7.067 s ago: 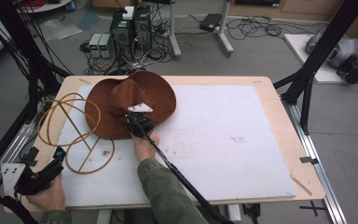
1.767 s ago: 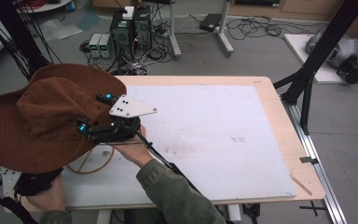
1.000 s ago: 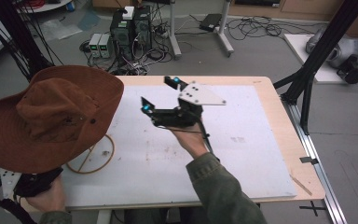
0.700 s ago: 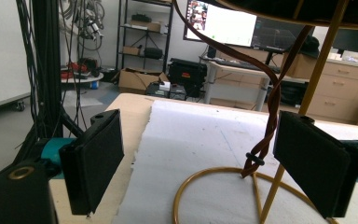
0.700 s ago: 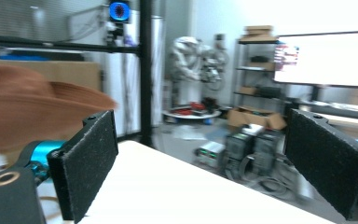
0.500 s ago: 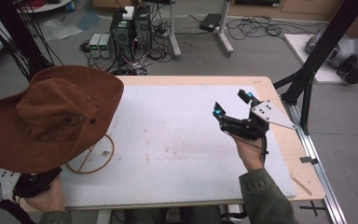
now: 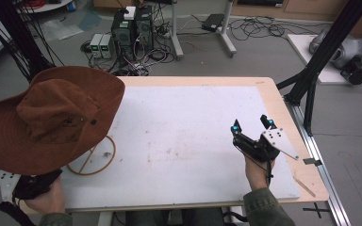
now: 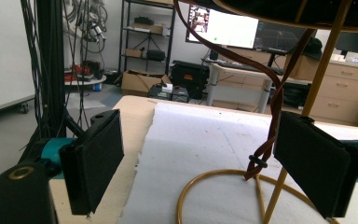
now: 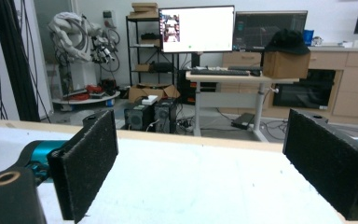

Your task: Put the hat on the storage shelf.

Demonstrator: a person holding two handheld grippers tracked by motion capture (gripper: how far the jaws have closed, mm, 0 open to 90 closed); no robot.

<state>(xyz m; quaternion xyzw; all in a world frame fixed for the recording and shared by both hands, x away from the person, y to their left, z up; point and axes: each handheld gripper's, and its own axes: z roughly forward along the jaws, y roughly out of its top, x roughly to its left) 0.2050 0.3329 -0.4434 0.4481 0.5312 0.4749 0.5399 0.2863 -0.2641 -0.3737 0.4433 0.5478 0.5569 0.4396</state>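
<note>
A brown wide-brimmed hat (image 7: 47,117) rests on a gold wire stand whose ring base (image 7: 94,157) lies on the white mat at the left. My left gripper (image 7: 40,182) is held low at the front left corner, partly under the brim. In its own view my left gripper (image 8: 205,168) is open, and the stand's ring (image 8: 223,186), the stem (image 8: 324,79) and the hat's brown chin strap (image 8: 265,107) lie ahead between the jaws, untouched. Toward the right edge of the mat, my right gripper (image 7: 251,125) is open and empty; seen along its jaws, the right gripper (image 9: 207,165) faces bare mat.
The white mat (image 7: 193,122) covers most of the wooden table (image 7: 311,183). A black frame post (image 7: 320,61) rises off the right edge and black cables (image 7: 16,42) hang at the far left. Computers (image 7: 132,28) stand on the floor behind.
The hat, first flat on the table, now sits up on the stand. My right gripper has let go of it and swung across to the right side, down near the front edge.
</note>
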